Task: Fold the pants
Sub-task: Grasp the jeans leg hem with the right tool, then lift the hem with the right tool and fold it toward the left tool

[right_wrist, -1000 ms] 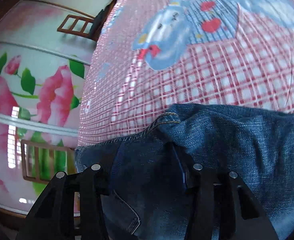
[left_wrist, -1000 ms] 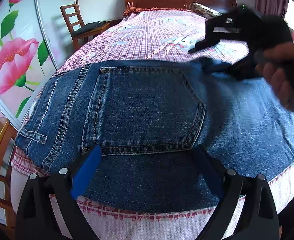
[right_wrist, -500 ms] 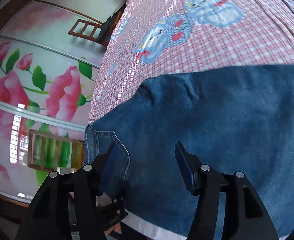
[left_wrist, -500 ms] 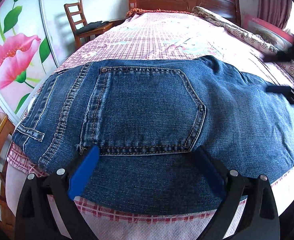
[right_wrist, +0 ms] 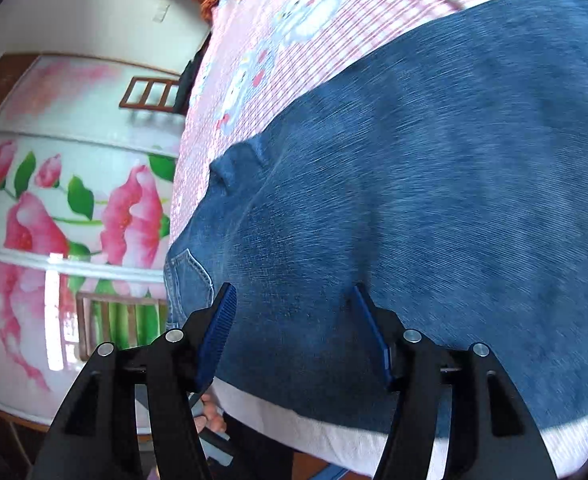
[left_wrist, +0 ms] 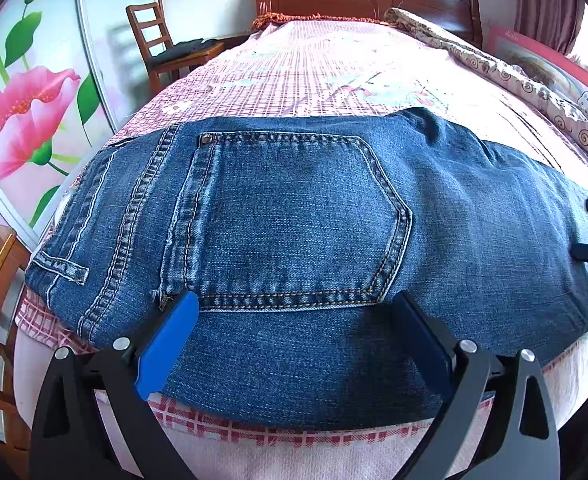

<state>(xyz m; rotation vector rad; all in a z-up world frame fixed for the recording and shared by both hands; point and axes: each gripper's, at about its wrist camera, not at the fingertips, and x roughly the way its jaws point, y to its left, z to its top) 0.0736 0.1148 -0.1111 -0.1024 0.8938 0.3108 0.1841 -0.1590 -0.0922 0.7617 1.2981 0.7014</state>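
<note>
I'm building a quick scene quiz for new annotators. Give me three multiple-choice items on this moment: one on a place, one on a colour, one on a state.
1. Where do the jeans lie?
A. on the bed
B. on the chair
C. on the floor

2. What colour are the left gripper pads?
A. red
B. blue
C. green

3. How does the right gripper stand?
A. shut on the jeans
B. open, empty
C. shut on a pillow

Key: 1 A, denim spreads over the checked bedsheet; 2 B, blue pads show; 3 B, its jaws stand apart above the denim, having just been opening.
</note>
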